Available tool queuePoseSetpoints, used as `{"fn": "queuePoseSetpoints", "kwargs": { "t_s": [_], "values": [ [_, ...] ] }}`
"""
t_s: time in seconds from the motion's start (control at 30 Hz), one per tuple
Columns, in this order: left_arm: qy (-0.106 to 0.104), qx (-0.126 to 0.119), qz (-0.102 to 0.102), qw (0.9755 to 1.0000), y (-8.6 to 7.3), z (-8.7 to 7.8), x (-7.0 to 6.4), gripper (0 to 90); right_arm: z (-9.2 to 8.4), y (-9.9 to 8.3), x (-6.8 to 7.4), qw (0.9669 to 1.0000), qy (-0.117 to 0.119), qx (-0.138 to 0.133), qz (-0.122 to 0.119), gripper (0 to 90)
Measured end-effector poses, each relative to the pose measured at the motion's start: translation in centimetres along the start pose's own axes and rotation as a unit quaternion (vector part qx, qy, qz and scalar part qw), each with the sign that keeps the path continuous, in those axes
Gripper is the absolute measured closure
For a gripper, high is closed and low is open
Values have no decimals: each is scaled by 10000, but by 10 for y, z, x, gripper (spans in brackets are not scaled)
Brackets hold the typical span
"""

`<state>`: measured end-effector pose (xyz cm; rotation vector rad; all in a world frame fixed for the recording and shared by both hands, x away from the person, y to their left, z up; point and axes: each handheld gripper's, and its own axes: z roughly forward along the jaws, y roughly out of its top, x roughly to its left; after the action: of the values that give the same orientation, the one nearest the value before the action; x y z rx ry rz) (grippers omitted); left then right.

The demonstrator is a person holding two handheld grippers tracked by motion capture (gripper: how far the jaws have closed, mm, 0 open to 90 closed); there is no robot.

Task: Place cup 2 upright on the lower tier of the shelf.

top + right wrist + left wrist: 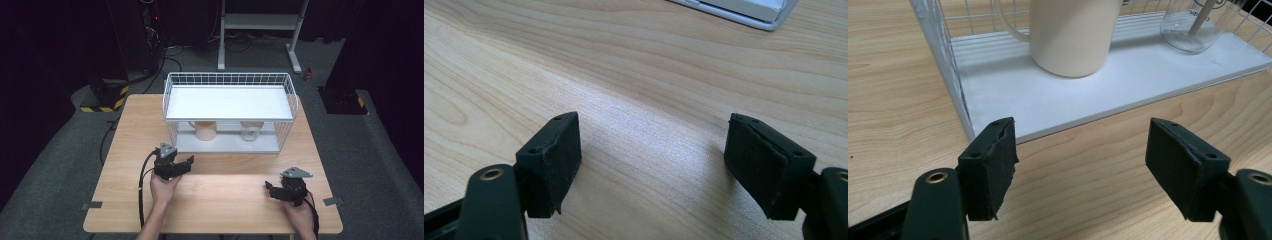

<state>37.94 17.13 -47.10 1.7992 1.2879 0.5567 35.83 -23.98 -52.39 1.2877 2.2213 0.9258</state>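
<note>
Cream mug [1070,35] stands on the lower shelf of the white wire rack [172,95], its top cut off by the upper shelf, beside a clear glass [1190,32]. My left tool [1080,165] hovers before it, jaws wide and empty; my right tool [654,165] likewise gapes over bare wooden bench [225,200]. Dark room beyond.

The table [225,200] was pale wood grain, smooth with a soft sheen. The rack [227,80] was white-coated wire. The mug [1070,35] looked matt cream ceramic, the jar [1190,30] clear glass.
</note>
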Motion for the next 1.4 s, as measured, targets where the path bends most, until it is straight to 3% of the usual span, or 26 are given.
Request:
{"fn": "queuePoseSetpoints", "kwargs": {
  "t_s": [0.83, 1.4],
  "values": [
    [35, -39, -172, 9998, -21, -24, 11, 236, 0, 0, 0, 10000, -1, -1, 1, 229],
    [74, 85, -233, 9997, -39, -29, 16, 204, 0, 0, 0, 10000, -1, 0, 3, 228]
  ]
}}
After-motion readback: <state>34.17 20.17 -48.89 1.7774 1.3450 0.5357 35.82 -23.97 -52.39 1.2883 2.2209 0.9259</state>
